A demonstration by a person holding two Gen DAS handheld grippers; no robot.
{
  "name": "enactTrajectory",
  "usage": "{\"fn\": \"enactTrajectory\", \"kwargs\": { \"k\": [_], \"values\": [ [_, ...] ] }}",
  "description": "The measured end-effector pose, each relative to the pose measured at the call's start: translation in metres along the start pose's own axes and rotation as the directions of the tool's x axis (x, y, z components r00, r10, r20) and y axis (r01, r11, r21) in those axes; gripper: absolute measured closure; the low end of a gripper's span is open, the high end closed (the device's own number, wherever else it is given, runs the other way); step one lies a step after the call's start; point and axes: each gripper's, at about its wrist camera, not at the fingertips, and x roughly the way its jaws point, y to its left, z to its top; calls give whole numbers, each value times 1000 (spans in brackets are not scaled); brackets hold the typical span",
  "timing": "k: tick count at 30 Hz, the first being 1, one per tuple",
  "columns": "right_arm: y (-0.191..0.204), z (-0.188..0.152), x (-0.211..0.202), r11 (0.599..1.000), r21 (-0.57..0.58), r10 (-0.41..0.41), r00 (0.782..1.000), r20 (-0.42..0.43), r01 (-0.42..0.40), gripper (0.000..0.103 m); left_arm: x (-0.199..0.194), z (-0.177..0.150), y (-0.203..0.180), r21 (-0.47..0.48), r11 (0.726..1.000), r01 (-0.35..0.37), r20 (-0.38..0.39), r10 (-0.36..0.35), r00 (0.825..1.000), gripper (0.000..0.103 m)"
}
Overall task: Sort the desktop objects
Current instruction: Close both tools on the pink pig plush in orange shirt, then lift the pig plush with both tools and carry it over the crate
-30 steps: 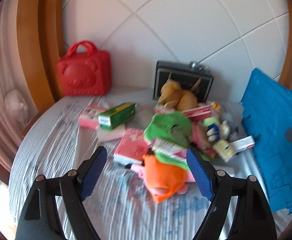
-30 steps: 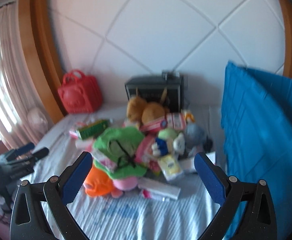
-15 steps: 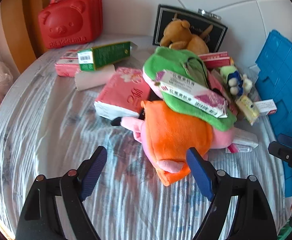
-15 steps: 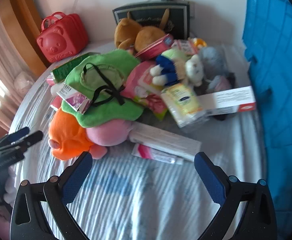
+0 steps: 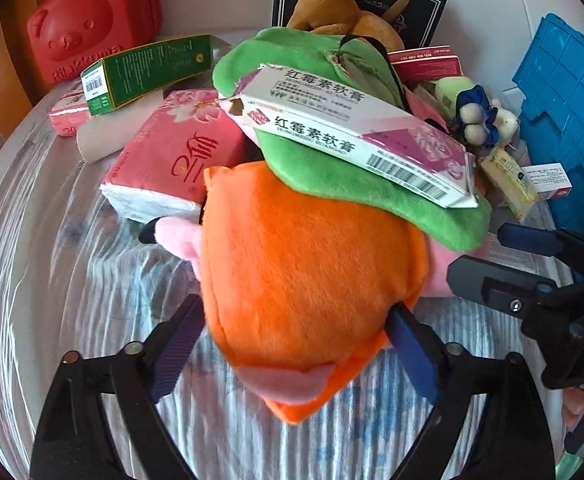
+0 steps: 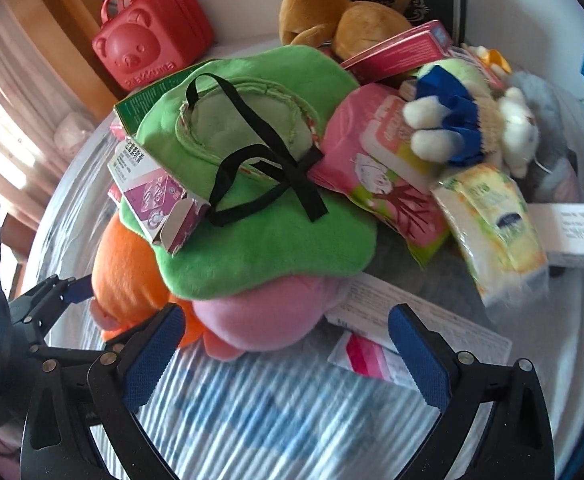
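Bright daylight — fisheye-warped, blurred edges

left gripper (image 5: 294,338): black frame | blue pads (image 5: 410,354) | silver screws

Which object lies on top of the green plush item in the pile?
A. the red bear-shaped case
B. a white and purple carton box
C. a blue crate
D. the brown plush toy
B: the white and purple carton box lies flat on the green plush item, while the red bear-shaped case stands apart by the wall.
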Motion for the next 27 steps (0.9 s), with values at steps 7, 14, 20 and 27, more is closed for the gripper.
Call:
{"fn": "enactTrajectory", "kwargs": {
  "k": [7,14,20,27],
  "values": [
    [7,14,24,1000,-21,15,1000,-23,-16,0,10,5,3,25,1000,1,3,-1,1000,0],
    [10,10,23,999,-10,51,998,-29,-51,24,0,-2,-1,46,999,27,25,-28,999,25],
    [17,-8,2,999,-35,28,999,-21,-29,35,-24,-24,-3,66,998,24,53,-27,998,26],
    [32,-41,-25,997,-61,43,999,-8,-44,37,-57,-55,-4,78,997,26,90,-33,995,26]
  ]
}}
